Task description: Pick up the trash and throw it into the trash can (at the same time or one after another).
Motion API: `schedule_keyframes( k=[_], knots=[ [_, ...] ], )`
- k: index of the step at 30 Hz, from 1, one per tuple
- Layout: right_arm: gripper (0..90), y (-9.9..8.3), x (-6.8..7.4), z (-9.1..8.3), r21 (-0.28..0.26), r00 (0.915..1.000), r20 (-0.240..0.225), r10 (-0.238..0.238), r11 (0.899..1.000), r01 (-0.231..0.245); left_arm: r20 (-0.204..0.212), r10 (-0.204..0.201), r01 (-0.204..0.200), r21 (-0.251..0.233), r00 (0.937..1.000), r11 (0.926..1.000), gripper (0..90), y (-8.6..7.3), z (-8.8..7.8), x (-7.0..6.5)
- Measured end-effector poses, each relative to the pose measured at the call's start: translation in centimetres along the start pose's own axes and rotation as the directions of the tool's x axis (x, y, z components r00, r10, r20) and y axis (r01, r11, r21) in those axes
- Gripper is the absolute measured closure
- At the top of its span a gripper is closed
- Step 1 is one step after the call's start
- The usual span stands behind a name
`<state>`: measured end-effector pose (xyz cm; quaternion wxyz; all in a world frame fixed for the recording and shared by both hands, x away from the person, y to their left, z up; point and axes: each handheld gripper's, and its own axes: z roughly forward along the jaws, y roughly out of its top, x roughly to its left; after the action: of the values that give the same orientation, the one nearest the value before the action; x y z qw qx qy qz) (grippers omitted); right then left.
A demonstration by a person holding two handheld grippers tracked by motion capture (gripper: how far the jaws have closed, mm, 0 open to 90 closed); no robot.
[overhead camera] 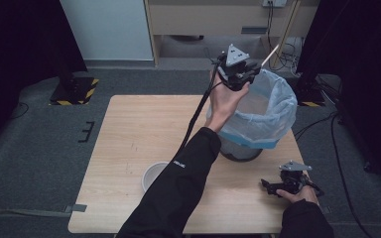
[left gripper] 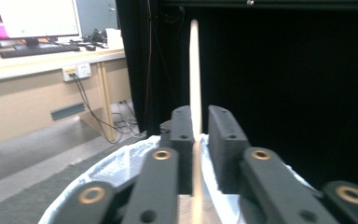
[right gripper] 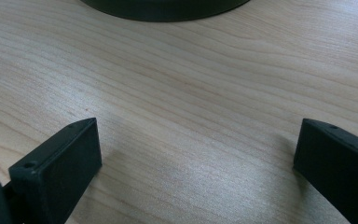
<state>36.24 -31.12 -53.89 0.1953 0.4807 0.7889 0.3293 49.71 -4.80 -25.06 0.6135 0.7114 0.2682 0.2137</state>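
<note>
The left gripper (overhead camera: 252,71) is raised over the near rim of a bin (overhead camera: 260,111) lined with a pale blue plastic bag, which stands toward the far right of the wooden tabletop (overhead camera: 129,144). A thin, light wooden stick (overhead camera: 271,54) rises between its jaws and slants up and to the right above the bin's mouth. In the left gripper view the stick (left gripper: 195,74) lies against the left jaw with a narrow gap to the right jaw, so the jaws stand narrow and slightly parted rather than clamped; below them the crinkled bag liner (left gripper: 121,168) shows.

The right gripper (overhead camera: 272,187) rests low at the tabletop's near right edge, just in front of the bin's dark base. In its own view the jaws are spread wide with only bare wood grain (right gripper: 191,116) between them.

A white bowl (overhead camera: 154,174) sits on the tabletop near the front edge, partly hidden by the left sleeve (overhead camera: 178,193). That black sleeve bears a small white logo, too small to read. Behind the tabletop, a monitor and keyboard stand on a desk (left gripper: 37,58), and the screen's writing is not legible.
</note>
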Motion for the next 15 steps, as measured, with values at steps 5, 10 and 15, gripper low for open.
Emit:
schedule_keyframes(
  k=[5, 10, 15],
  knots=[
    [1.0, 0.0, 0.0, 0.0, 0.000, 1.0000, 0.000, 0.000, 1.000, 0.000, 0.002, 0.023, -0.023, -0.012, 0.9997, 0.9997, 63.2, 0.2, -1.6, 0.5],
    [1.0, 0.0, 0.0, 0.0, -0.002, 1.0000, 0.000, 0.001, 1.000, -0.001, -0.008, 0.031, -0.031, -0.017, 0.9995, 0.9994, 52.9, 0.1, -4.3, 1.2],
    [1.0, 0.0, 0.0, 0.0, -0.003, 1.0000, 0.001, -0.003, 1.000, 0.003, -0.037, 0.054, -0.055, -0.018, 0.9978, 0.9983, 45.9, -0.7, -8.6, 2.1]
  ],
)
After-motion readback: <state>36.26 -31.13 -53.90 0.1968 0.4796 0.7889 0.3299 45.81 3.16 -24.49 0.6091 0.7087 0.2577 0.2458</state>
